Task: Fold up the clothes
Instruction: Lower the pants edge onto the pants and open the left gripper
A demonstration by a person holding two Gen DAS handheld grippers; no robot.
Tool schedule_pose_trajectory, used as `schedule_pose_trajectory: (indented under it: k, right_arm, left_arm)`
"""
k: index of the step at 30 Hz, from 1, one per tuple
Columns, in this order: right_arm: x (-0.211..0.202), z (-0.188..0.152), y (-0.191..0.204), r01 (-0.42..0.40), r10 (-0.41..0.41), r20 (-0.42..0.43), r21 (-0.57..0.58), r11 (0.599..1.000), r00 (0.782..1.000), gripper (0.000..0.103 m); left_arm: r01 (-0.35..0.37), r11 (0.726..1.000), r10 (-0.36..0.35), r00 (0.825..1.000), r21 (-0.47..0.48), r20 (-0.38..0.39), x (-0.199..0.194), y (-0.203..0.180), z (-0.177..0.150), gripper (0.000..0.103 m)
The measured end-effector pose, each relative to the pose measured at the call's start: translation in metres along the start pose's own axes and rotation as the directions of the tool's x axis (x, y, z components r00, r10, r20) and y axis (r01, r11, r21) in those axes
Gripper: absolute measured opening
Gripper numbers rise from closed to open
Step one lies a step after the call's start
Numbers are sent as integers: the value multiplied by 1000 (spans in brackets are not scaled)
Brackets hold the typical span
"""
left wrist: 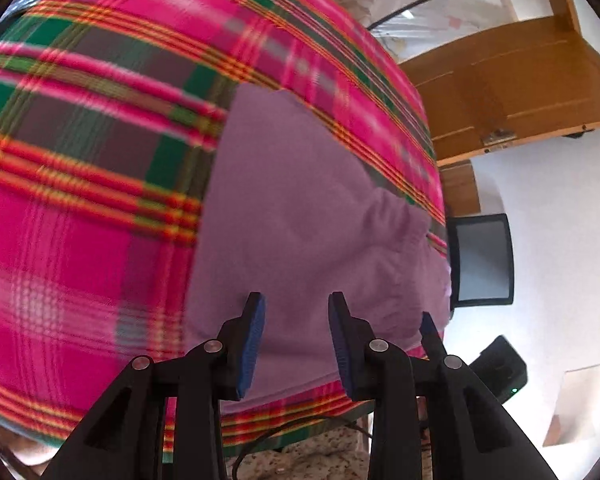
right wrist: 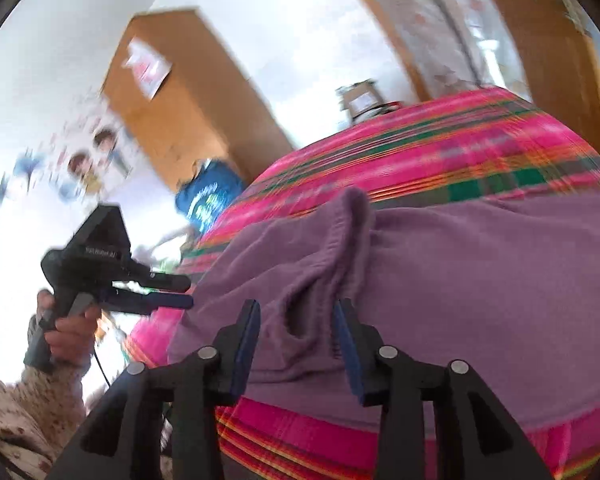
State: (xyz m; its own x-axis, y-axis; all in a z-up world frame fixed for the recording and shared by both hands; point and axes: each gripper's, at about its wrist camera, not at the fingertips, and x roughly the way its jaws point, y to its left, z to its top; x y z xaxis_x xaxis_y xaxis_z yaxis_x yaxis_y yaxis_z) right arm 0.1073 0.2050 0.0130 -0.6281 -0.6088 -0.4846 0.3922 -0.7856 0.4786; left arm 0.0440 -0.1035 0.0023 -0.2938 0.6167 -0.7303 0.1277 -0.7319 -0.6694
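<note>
purple garment lying flat on the plaid cloth, both tools spread over its near edge

i am holding my left gripper [left wrist: 296,336] with its blue pads spread apart and nothing between them, hovering over the near edge of the purple garment [left wrist: 300,216]. my right gripper [right wrist: 296,344] is likewise standing wide, gripping nothing, with a bunched ridge of that garment [right wrist: 440,280] rising just beyond its fingertips.

the garment is lying on the plaid cloth [left wrist: 80,160], close to the cloth's near edge and toward its right side. it is showing as a compact shape with a straight left edge, which could be a fold line, though i am not able to tell how many layers are stacked. its right part, with a gathered band, is puckering and not lying smooth. so i am judging it as fitting either a piece partly folded and needing that ruck flattened, or one merely spread out.

its long axis is running from the cloth's near edge toward the far edge, with the gathered band along the right side in the left wrist view.
</note>
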Motion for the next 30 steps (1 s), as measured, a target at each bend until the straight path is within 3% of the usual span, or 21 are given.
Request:
schedule_pose_trajectory:
  k: [5,8,9,13,15,24,27,30]
  right_arm:
    - [19,1,20,38,-43,-49,-96,995,998,42]
    - [18,1,15,38,-42,-69,-65,997,997,42]
    - [17,1,14,38,-42,-75,-55,998,996,40]
    - [16,1,8,38,-39,-101,-13,999,994,15]
    - [16,1,6,38,-37,-114,7,999,993,12]
    - [11,5,3,75,-63,-153,77,994,986,12]
    - [20,0,12,148,-144,-193,8,989,971,15]
    - [16,1,22,210,-219,-176,-66,975,960,16]
  left_arm:
    - [11,1000,-12,1000,-14,-21,3,9,-11,38]
    - [15,1000,-16,999,-24,-35,6,15,-18,38]
    - [21,999,-22,999,-25,-37,5,18,-22,38]
    - [57,997,-59,998,-54,-32,1,26,-31,38]
    - [60,996,-62,998,-62,-26,-2,29,-34,38]
    - [54,995,-55,998,-89,-7,-8,45,-48,38]
    - [63,994,-64,998,-92,-2,-7,47,-50,38]
    - [75,993,-75,997,-95,-3,-6,47,-50,38]
